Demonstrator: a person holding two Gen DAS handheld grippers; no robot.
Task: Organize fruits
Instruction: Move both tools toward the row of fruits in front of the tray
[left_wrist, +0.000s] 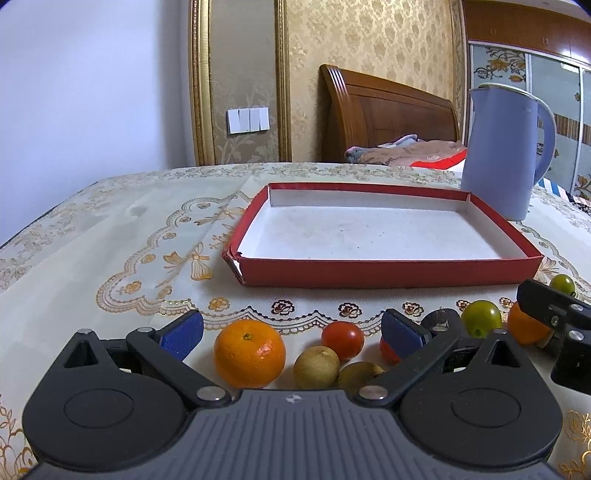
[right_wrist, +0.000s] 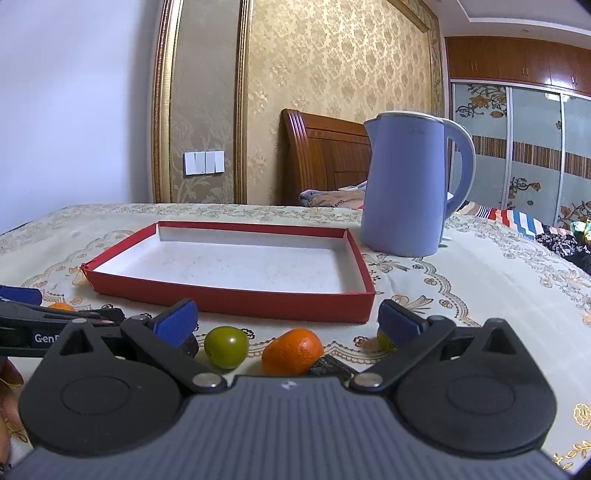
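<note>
A bedroom table under a floral cloth (left_wrist: 110, 229) carries a shallow red box (left_wrist: 388, 271) ahead of both grippers, a blue kettle (right_wrist: 406, 184) beyond it. The left gripper (left_wrist: 291, 334) gapes wide, holding nothing; between its fingers lie an orange (left_wrist: 249, 354), a red tomato (left_wrist: 342, 339) and two kiwis (left_wrist: 317, 367). The right gripper (right_wrist: 288, 321) is equally spread around a green fruit (right_wrist: 226, 347) and a small orange (right_wrist: 291, 351).
</note>
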